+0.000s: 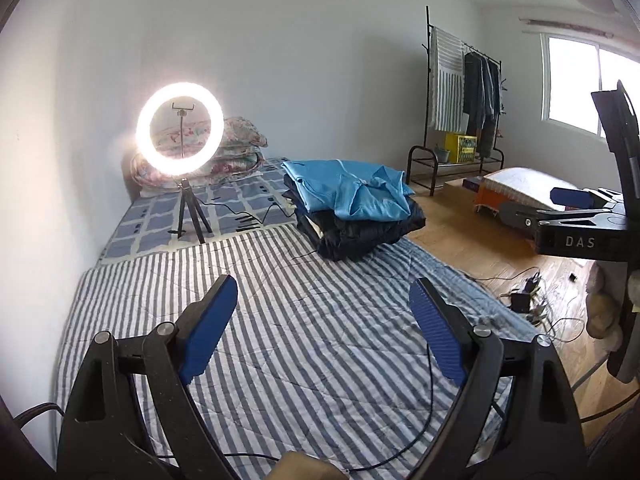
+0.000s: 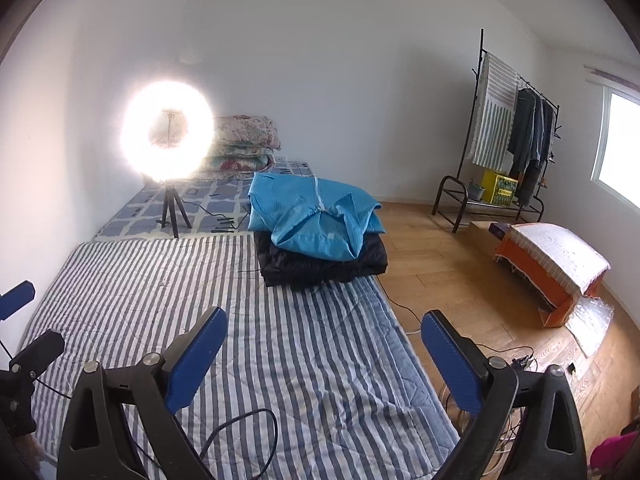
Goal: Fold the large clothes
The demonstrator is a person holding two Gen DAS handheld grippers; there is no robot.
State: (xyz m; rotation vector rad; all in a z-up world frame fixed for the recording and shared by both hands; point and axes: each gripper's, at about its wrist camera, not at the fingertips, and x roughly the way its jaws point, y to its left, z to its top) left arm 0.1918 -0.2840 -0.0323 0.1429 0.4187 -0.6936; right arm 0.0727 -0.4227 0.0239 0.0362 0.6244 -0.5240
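A light blue garment (image 1: 352, 190) lies crumpled on top of a dark folded pile (image 1: 360, 232) at the far right of a striped mattress (image 1: 280, 320). It also shows in the right wrist view (image 2: 316, 216), on the dark pile (image 2: 320, 264). My left gripper (image 1: 324, 292) is open and empty, held above the striped mattress well short of the pile. My right gripper (image 2: 324, 324) is open and empty, above the mattress (image 2: 160, 280) near its right edge. The right gripper also shows at the right edge of the left wrist view (image 1: 568, 204).
A lit ring light on a tripod (image 1: 180, 128) stands at the far left, with folded floral quilts (image 1: 240, 136) behind. A cable (image 2: 248, 432) lies on the mattress. A clothes rack (image 2: 508, 136), an orange box (image 2: 552, 272) and floor cables (image 1: 528, 300) are at the right.
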